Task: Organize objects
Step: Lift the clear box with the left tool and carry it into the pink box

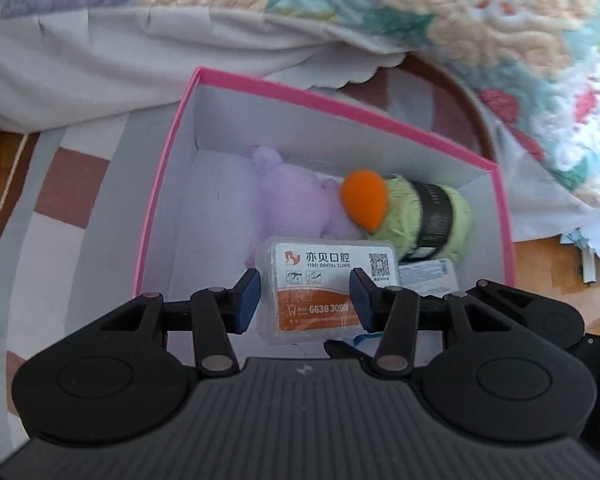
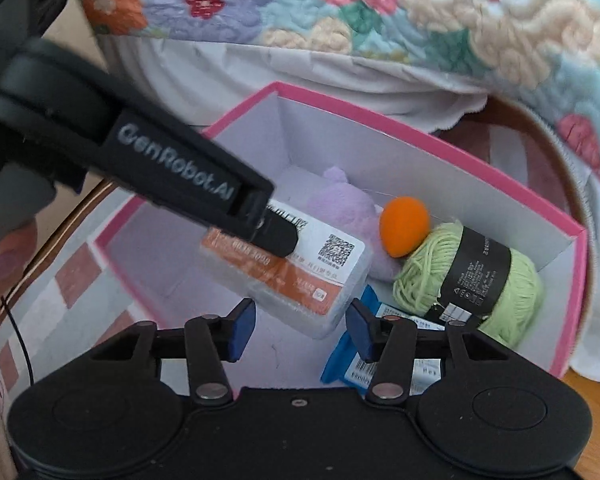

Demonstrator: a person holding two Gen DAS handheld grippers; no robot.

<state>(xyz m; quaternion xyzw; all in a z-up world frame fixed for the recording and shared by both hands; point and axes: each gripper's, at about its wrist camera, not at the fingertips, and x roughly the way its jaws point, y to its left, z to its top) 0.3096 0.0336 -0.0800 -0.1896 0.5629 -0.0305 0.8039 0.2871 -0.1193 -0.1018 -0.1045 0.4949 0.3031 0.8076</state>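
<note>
A pink box (image 1: 340, 108) (image 2: 420, 140) with white walls holds a purple plush (image 1: 292, 204) (image 2: 348, 200), an orange egg-shaped sponge (image 1: 364, 196) (image 2: 404, 224), green yarn (image 1: 404, 220) (image 2: 420, 276) with a black band, and a blue packet (image 2: 344, 356). A clear dental-clinic case (image 1: 316, 280) (image 2: 332, 280) lies tilted among them. My left gripper (image 1: 304, 300) hangs just over the case, open, pads flanking it without clamping. One of its fingers (image 2: 278, 236) crosses the label. My right gripper (image 2: 302, 330) is open above the case's near corner, nothing held.
A floral quilt (image 1: 480, 20) and a white sheet (image 1: 100, 60) hang down right behind the box. The box stands on a checked mat (image 1: 72, 184), with wooden floor (image 1: 540, 264) to the right. A person's hand (image 2: 8, 256) shows at the left edge.
</note>
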